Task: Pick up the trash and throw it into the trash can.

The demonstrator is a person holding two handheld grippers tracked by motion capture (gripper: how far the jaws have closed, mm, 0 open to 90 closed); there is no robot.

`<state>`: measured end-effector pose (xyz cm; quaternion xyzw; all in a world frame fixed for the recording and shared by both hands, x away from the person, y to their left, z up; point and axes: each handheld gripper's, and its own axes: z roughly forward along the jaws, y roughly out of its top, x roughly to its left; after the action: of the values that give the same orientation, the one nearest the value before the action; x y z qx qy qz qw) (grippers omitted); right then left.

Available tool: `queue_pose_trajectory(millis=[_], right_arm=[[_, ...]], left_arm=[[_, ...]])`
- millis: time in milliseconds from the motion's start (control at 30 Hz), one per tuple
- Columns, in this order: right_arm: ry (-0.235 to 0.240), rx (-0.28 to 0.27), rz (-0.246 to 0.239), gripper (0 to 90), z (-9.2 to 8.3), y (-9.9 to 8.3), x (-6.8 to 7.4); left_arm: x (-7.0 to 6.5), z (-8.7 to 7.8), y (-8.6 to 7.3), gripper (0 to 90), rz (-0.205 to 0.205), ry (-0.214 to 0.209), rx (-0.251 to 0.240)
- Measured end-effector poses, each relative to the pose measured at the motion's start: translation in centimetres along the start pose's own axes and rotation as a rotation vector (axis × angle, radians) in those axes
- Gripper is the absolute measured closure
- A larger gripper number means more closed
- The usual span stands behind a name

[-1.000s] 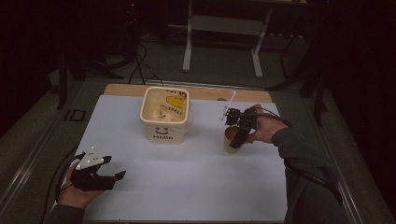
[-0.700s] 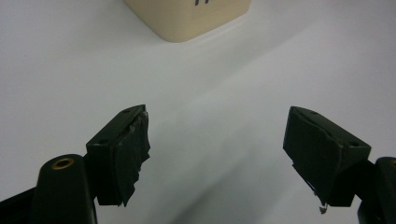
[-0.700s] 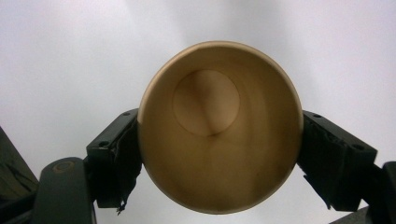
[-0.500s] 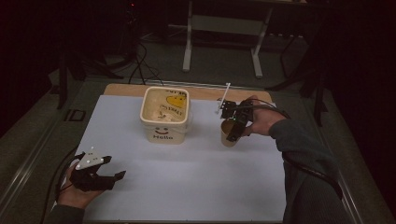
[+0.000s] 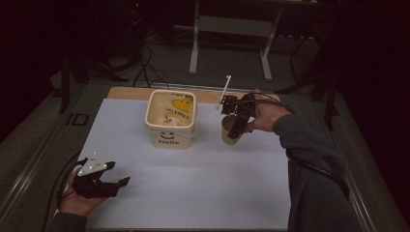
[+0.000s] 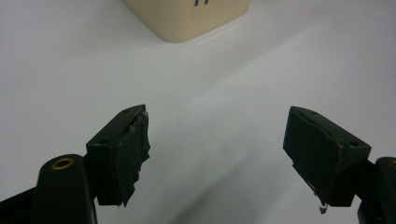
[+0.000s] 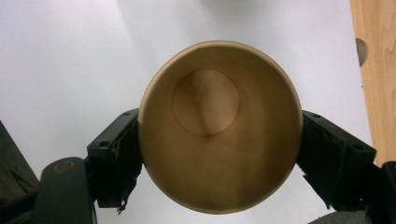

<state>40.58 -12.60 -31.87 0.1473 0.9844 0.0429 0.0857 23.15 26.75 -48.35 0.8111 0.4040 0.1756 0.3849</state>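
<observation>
Jaws of the left gripper (image 6: 217, 158) stand spread above bare white table surface (image 5: 203, 183); its own view shows the tub (image 6: 187, 18) base ahead. Right gripper (image 7: 219, 154) pinches an empty paper cup (image 7: 219, 126), interior visible from above. The high view adds wooden table edge (image 5: 130, 92) and dark room beyond, with a metal stand (image 5: 232, 29).

A tan paper cup (image 5: 230, 130) stands upright on the white table sheet, well right of a cream square plastic tub (image 5: 170, 118) printed with a smile and the word "Hello". Seen from above in the right gripper view, the cup (image 7: 219, 126) is empty, its round rim pressed between two black jaws.
</observation>
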Motion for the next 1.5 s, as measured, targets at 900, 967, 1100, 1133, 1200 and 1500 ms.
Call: queue_pose_trajectory(millis=[900,967,1100,1133,1200,1500], right_arm=[[-0.010,-0.016,-0.007,21.0,-2.9,2.8,-1.1],[-0.011,-0.029,-0.009,21.0,-3.2,3.3,-1.2],[-0.012,-0.037,-0.010,21.0,-3.8,3.9,-1.5],[-0.013,-0.041,-0.010,21.0,-4.0,4.1,-1.5],[-0.018,-0.051,-0.016,21.0,-4.4,4.5,-1.7],[-0.023,-0.077,-0.021,21.0,-5.4,6.1,-2.0]], left_arm=[[0.1,-0.2,0.0,22.2,0.001,-0.006,-0.004],[0.0,-0.2,0.0,22.2,-0.001,-0.005,-0.005],[0.0,-0.2,0.0,22.2,-0.004,-0.004,-0.006],[0.0,-0.2,0.0,22.2,-0.004,-0.004,-0.006],[0.0,-0.3,0.0,22.2,-0.005,-0.004,-0.008],[0.0,-0.2,0.0,22.1,-0.004,-0.010,-0.010]])
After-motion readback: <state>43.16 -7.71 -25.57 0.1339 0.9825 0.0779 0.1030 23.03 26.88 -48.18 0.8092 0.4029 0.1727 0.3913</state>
